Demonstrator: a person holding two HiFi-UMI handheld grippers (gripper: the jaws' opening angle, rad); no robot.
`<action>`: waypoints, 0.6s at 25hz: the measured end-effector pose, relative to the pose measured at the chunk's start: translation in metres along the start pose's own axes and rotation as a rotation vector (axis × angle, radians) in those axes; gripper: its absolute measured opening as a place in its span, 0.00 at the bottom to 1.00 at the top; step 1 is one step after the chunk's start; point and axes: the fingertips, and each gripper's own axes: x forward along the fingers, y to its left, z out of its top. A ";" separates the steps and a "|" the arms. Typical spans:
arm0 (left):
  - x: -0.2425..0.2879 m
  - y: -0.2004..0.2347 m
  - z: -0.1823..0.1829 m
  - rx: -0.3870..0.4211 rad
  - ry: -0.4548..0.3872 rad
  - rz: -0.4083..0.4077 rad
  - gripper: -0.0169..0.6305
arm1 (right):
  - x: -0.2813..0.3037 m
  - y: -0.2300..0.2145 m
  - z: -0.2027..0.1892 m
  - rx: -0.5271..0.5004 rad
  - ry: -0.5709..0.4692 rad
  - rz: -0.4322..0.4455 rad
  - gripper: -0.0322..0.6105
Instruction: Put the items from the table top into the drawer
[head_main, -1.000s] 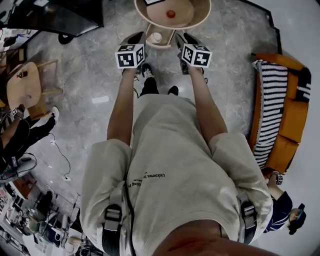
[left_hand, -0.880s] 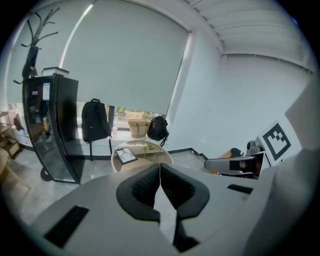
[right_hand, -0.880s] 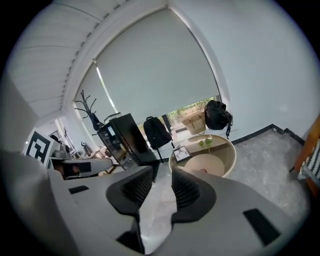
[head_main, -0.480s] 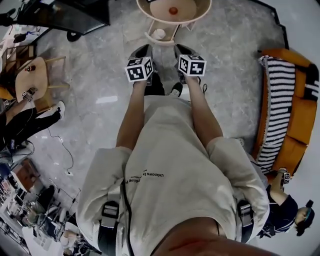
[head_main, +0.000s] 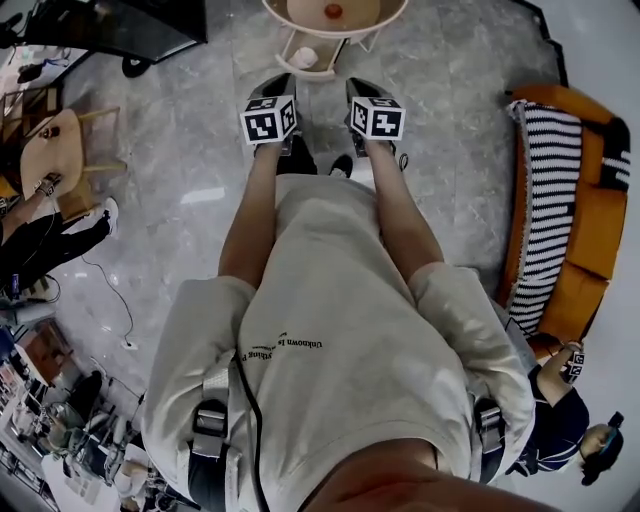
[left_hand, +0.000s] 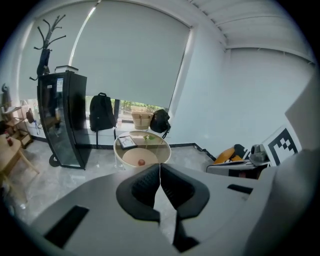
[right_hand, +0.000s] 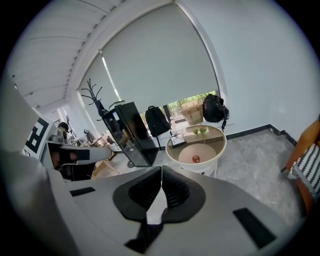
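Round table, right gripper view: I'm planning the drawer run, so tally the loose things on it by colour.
Red ball: 1
Green items: 2
Dark-edged flat item: 1
Total: 4

The head view is looking steeply down over the person (head_main: 340, 330) onto the grey marble floor (head_main: 190, 150). The left gripper view and the right gripper view are riding side by side, facing forward along their own jaws. All three are sharing the round cream table (head_main: 385, 22) (left_hand: 159, 150) (right_hand: 200, 167), standing ahead, apart.
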 end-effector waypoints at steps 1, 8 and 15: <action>0.000 0.000 0.000 0.001 0.002 0.002 0.06 | 0.000 0.002 0.002 -0.002 -0.005 0.002 0.11; 0.004 -0.011 0.000 0.021 -0.006 0.008 0.06 | -0.006 0.001 0.007 -0.018 -0.040 0.029 0.11; -0.001 -0.010 -0.004 0.021 -0.005 0.006 0.06 | -0.010 0.002 0.005 -0.014 -0.044 0.021 0.10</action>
